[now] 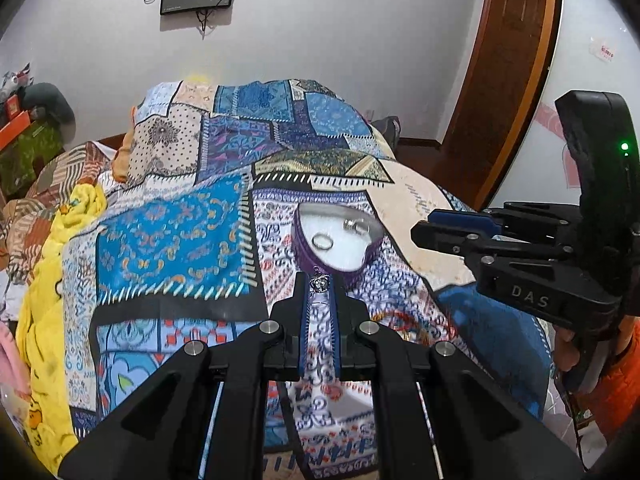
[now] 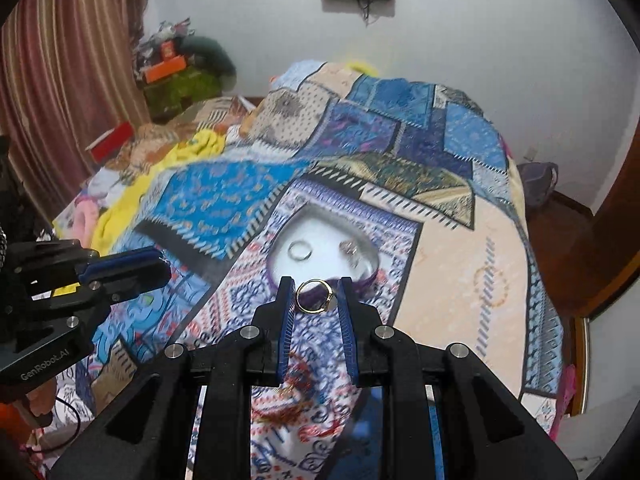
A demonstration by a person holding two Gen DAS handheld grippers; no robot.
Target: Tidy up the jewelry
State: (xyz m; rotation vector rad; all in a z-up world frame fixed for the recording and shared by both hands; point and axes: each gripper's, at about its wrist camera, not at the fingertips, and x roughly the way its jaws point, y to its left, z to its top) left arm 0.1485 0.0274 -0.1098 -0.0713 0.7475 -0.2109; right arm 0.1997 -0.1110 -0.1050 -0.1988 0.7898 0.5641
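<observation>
A purple heart-shaped jewelry box point(image 1: 304, 258) with a white lining lies open on the patchwork bedspread; it also shows in the right wrist view point(image 2: 370, 278). Two silver rings lie in it, a plain one point(image 1: 322, 241) point(image 2: 300, 250) and one with a stone point(image 1: 354, 225) point(image 2: 349, 249). My left gripper point(image 1: 319, 285) is shut on a small silver pendant point(image 1: 319, 284), just short of the box's near rim. My right gripper point(image 2: 316, 296) is shut on a gold ring point(image 2: 316, 296), held just above the box's near edge.
The patchwork bedspread point(image 1: 172, 216) covers the bed. A yellow blanket point(image 1: 48, 280) lies at its left side. A red and gold bangle point(image 1: 412, 326) lies on the cloth near the box. A wooden door point(image 1: 500, 72) stands at the right.
</observation>
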